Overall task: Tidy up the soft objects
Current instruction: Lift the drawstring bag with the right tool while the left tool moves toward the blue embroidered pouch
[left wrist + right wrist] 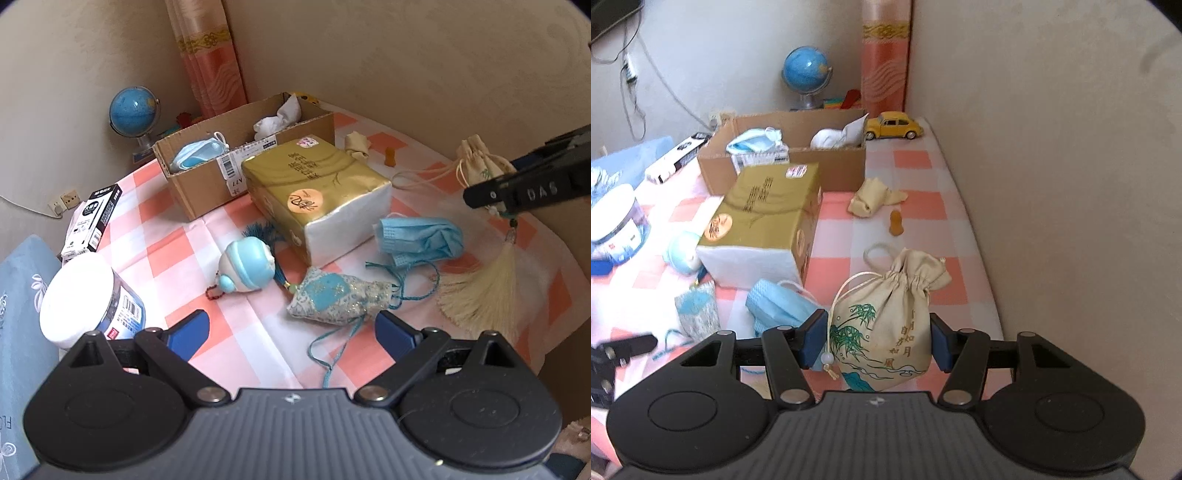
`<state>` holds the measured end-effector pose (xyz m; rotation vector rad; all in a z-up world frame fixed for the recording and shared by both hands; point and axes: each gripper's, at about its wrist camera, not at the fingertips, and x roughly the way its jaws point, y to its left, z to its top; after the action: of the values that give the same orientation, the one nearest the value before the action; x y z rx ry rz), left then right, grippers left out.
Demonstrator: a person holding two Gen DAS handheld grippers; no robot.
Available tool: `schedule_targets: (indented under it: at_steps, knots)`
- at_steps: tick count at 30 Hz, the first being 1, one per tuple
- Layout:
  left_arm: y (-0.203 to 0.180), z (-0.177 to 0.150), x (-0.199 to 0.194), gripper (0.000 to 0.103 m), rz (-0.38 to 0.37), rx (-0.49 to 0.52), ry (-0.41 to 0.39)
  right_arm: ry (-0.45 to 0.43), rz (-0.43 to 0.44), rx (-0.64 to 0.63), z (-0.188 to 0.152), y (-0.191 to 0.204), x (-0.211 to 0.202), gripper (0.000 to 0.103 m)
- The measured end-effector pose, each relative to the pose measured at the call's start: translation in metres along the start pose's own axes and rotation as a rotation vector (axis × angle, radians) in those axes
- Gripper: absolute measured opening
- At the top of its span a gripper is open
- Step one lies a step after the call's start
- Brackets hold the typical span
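the cloth pouch (882,325) is cream, gathered shut at the neck by a drawstring, printed with green bamboo and a column of gold characters, with a white bead hanging from its cord. it sits low in the middle of the right wrist view, pinched on both sides by the blue pads of the right gripper (873,341), which points down toward the checked tablecloth (916,206). in the left wrist view the same pouch shows at the right edge, with a cream tassel (484,288) dangling below it. the left gripper (291,332) has its jaws wide apart with nothing between them, tilted down over a blue patterned sachet (336,299) in the lower middle. a cardboard box (207,177) stands in the upper middle, a blue face mask (421,240) right of centre.
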<state>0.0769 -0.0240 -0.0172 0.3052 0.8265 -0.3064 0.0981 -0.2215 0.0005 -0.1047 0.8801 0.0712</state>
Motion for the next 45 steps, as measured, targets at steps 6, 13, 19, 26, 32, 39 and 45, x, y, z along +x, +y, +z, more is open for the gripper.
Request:
schedule_targets:
  at_steps: [6,13,19,26,32,39,45]
  knots:
    - [-0.001,-0.003,-0.003,0.096,-0.006,0.004,-0.004,0.059,0.028,0.055,-0.009,-0.002,0.010,0.069]
    - [0.001,-0.004,-0.004,0.096,-0.002,0.001,-0.003,0.070,0.044,0.032,-0.020,0.001,0.009,0.082]
    - [0.000,-0.006,-0.001,0.096,-0.006,0.000,0.006,0.134,0.045,-0.038,-0.033,0.005,0.015,0.082]
    - [-0.002,-0.006,-0.003,0.096,0.001,0.000,0.006,0.146,0.184,-0.035,-0.043,0.022,0.020,0.082]
    - [0.001,-0.006,-0.004,0.096,0.017,-0.007,0.009,0.123,0.229,-0.085,-0.035,0.040,0.020,0.082]
    - [0.001,-0.004,-0.002,0.096,0.010,-0.002,0.011,0.042,0.091,-0.150,-0.034,0.026,0.003,0.103]
    - [-0.003,-0.004,0.000,0.096,0.000,0.005,0.021,-0.041,0.133,-0.165,-0.019,0.019,0.014,0.103]
